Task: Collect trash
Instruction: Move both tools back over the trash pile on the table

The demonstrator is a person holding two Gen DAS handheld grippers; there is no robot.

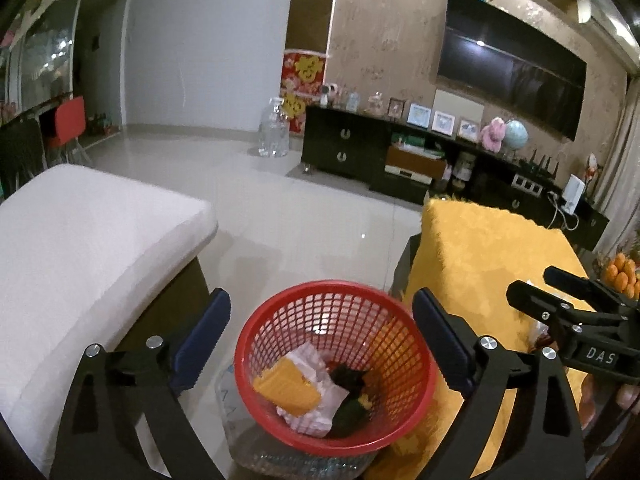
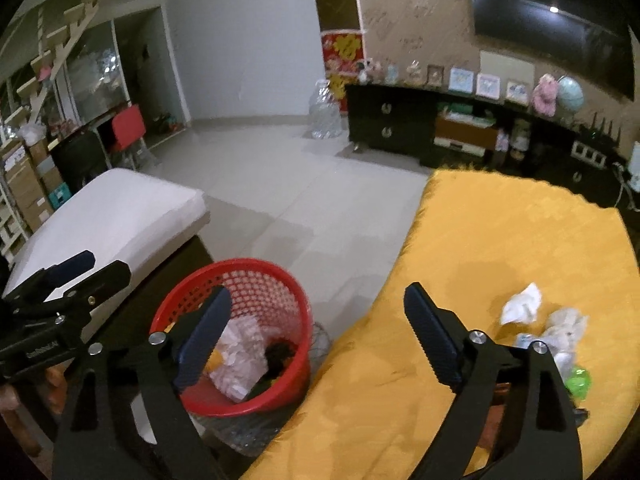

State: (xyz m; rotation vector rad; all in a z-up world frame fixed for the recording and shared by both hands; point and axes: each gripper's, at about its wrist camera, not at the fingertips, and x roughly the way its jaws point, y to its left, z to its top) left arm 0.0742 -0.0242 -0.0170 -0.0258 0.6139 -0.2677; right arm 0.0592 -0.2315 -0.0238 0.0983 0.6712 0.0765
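Note:
A red mesh basket [image 1: 360,320] stands on the floor between a white cushion and a yellow-covered table [image 2: 500,248]. Inside it lie a yellow ridged piece [image 1: 286,390], crumpled white paper [image 1: 316,408] and something dark. My left gripper [image 1: 320,308] hangs open above the basket with nothing between its fingers. My right gripper [image 2: 316,296] is open and empty too, over the gap between the basket [image 2: 280,292] and the table edge. On the yellow cloth to its right lie a crumpled white paper [image 2: 522,306], a crushed clear wrapper [image 2: 560,332] and a green scrap [image 2: 580,380].
A white cushioned seat [image 1: 88,248] lies left of the basket. A clear plastic bag [image 1: 240,440] sits under the basket. Pale tiled floor [image 1: 304,208] stretches to a dark TV cabinet [image 1: 344,148] and a large clear bottle [image 1: 274,128]. Oranges [image 1: 620,276] sit at the far right.

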